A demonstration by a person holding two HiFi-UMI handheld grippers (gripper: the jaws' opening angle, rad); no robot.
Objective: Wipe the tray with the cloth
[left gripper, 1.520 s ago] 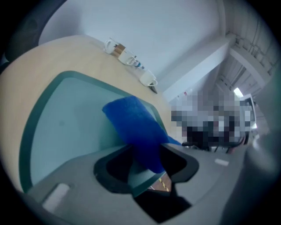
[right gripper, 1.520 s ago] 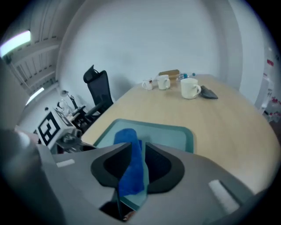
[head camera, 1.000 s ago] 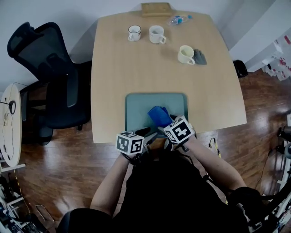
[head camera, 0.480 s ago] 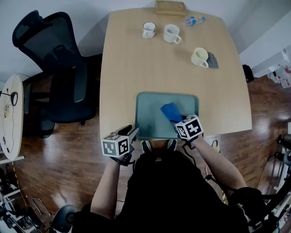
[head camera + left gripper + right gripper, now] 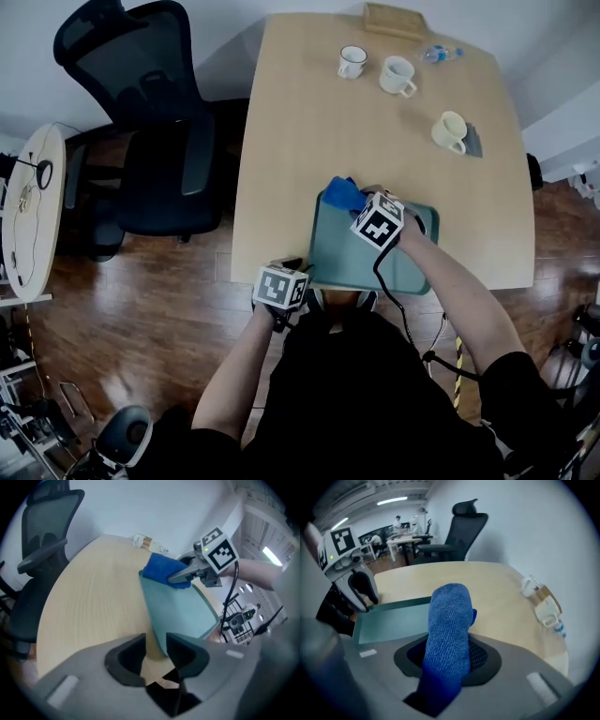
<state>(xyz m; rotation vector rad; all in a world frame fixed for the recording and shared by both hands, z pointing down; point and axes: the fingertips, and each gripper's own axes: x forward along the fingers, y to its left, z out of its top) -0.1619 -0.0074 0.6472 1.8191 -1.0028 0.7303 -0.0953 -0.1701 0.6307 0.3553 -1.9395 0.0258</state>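
Observation:
A teal tray [image 5: 370,264] lies at the table's near edge. My right gripper [image 5: 357,205] hovers over its far-left corner. Its jaws are closing and pinch a blue cloth [image 5: 341,195], which stands up between the pads in the right gripper view [image 5: 449,620]. My left gripper [image 5: 298,271] is at the tray's near-left corner. In the left gripper view the tray's corner [image 5: 158,639] sits between the closing jaws, with a strip of tabletop still showing beside one pad. That view also shows the cloth [image 5: 162,569] and the right gripper [image 5: 187,575] over the tray's far end.
At the table's far side stand three mugs [image 5: 352,61] [image 5: 397,75] [image 5: 450,131], a grey rag [image 5: 472,142], a plastic bottle [image 5: 439,53] and a wooden box [image 5: 394,19]. A black office chair [image 5: 155,122] is left of the table. A small round table [image 5: 33,216] is farther left.
The right gripper has closed on the blue cloth and carried it from the tray's near right to its far-left corner. The left gripper has come to the tray's near-left corner, jaws narrowing.

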